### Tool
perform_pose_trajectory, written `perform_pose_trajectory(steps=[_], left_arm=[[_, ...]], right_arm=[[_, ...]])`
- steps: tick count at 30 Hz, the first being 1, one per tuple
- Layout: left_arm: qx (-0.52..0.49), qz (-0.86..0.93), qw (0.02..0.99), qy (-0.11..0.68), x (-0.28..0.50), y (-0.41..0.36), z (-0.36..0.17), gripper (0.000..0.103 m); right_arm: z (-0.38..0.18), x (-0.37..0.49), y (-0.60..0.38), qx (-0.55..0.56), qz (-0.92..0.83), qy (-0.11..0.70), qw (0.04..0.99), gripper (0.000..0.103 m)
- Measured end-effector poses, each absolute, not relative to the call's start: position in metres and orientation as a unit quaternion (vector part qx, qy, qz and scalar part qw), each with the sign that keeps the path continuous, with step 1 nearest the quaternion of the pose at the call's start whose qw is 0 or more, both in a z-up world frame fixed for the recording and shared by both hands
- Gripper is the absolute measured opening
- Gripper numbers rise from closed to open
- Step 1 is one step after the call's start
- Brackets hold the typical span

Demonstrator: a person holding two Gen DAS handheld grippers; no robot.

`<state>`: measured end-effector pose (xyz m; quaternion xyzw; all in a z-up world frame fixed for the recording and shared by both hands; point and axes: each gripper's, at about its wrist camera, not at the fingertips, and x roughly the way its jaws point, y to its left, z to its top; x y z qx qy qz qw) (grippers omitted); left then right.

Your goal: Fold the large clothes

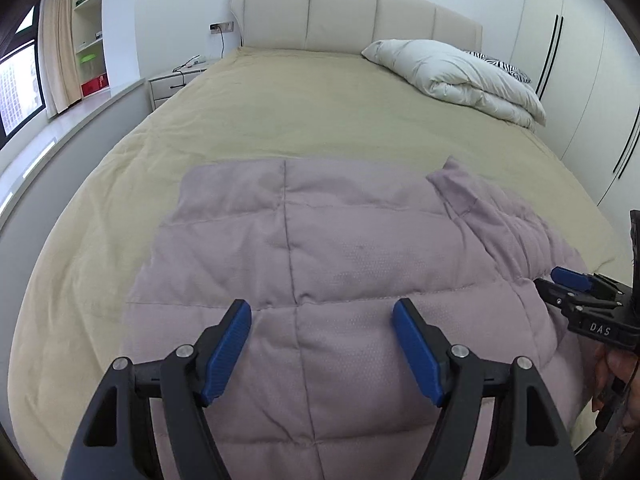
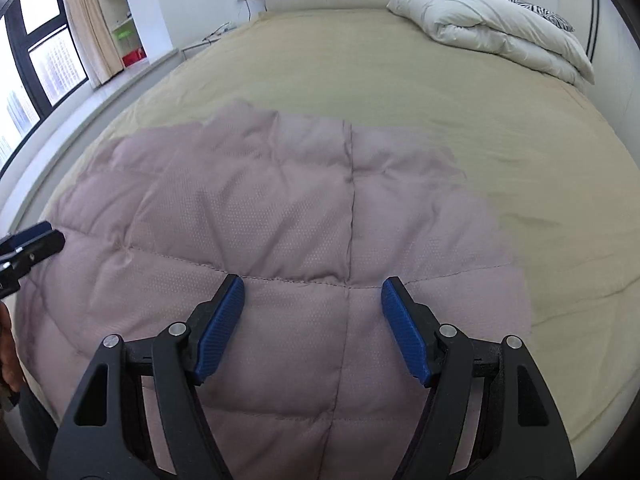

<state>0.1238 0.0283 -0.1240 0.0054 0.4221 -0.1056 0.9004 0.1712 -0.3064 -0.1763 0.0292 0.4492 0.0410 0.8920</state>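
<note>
A mauve quilted padded garment lies spread flat on the bed's near end; it also fills the right wrist view. A folded-over flap lies at its right side. My left gripper is open and empty, hovering above the garment's near part. My right gripper is open and empty above the garment as well. The right gripper shows at the right edge of the left wrist view, and the left gripper's tip shows at the left edge of the right wrist view.
The bed has a tan cover and a cream padded headboard. A folded white duvet and a zebra-print pillow lie at the far right. A nightstand, window ledge and shelves stand left; wardrobe doors right.
</note>
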Motion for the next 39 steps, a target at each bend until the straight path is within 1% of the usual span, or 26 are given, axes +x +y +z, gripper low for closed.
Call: perform_pose_trajectory(steps=[1, 4, 9, 11, 14, 17, 18, 19, 22, 24, 26, 27, 28, 29, 35, 37, 39], left_arm=[[0.007, -0.101, 0.901, 0.423, 0.126, 0.027, -0.129, 0.084], [0.007, -0.093, 0.904, 0.418, 0.133, 0.025, -0.138, 0.092], [0.021, -0.088, 0.905, 0.415, 0.142, 0.016, -0.151, 0.096], [0.020, -0.089, 0.906, 0.414, 0.143, 0.017, -0.152, 0.096], [0.011, -0.088, 0.912, 0.400, 0.133, 0.024, -0.142, 0.095], [0.015, -0.066, 0.928, 0.366, 0.113, 0.032, -0.126, 0.095], [0.016, -0.058, 0.935, 0.350, 0.104, 0.036, -0.120, 0.098], [0.017, -0.051, 0.942, 0.332, 0.095, 0.039, -0.112, 0.103], [0.016, -0.031, 0.962, 0.271, 0.061, 0.047, -0.085, 0.103], [0.017, -0.008, 0.974, 0.226, 0.037, 0.050, -0.067, 0.103], [0.019, 0.017, 0.983, 0.181, 0.012, 0.052, -0.047, 0.103], [0.019, 0.027, 0.986, 0.163, 0.001, 0.053, -0.037, 0.103], [0.019, 0.042, 0.988, 0.144, -0.011, 0.054, -0.027, 0.103], [0.016, 0.060, 0.989, 0.133, -0.020, 0.055, -0.019, 0.103], [0.029, 0.100, 0.983, 0.153, -0.043, 0.056, 0.023, 0.103], [0.029, 0.098, 0.977, 0.188, -0.046, 0.054, 0.026, 0.103], [0.022, 0.089, 0.965, 0.247, -0.045, 0.053, 0.022, 0.103]], right_arm=[[-0.182, 0.171, -0.306, 0.026, 0.045, 0.442, 0.896, 0.071], [-0.191, 0.169, -0.305, 0.016, 0.048, 0.434, 0.899, 0.071], [-0.201, 0.163, -0.298, -0.008, 0.041, 0.431, 0.901, 0.071], [-0.204, 0.160, -0.294, -0.008, 0.039, 0.430, 0.902, 0.071], [-0.200, 0.162, -0.292, 0.018, 0.041, 0.430, 0.902, 0.071], [-0.187, 0.142, -0.304, 0.051, 0.017, 0.417, 0.907, 0.072], [-0.180, 0.132, -0.303, 0.050, 0.007, 0.406, 0.913, 0.072], [-0.172, 0.120, -0.301, 0.043, 0.001, 0.388, 0.920, 0.072], [-0.140, 0.082, -0.297, 0.033, -0.017, 0.325, 0.945, 0.072], [-0.115, 0.057, -0.298, 0.042, -0.027, 0.271, 0.961, 0.079], [-0.091, 0.027, -0.299, 0.057, -0.043, 0.200, 0.977, 0.093], [-0.076, 0.010, -0.299, 0.066, -0.058, 0.159, 0.983, 0.097], [-0.064, -0.001, -0.298, 0.074, -0.069, 0.136, 0.985, 0.102], [-0.052, -0.010, -0.298, 0.082, -0.073, 0.122, 0.986, 0.103], [0.019, -0.043, -0.286, 0.069, -0.060, 0.092, 0.992, 0.103], [0.040, -0.049, -0.281, 0.059, -0.051, 0.102, 0.992, 0.103], [0.055, -0.050, -0.278, 0.060, -0.036, 0.138, 0.988, 0.103]])
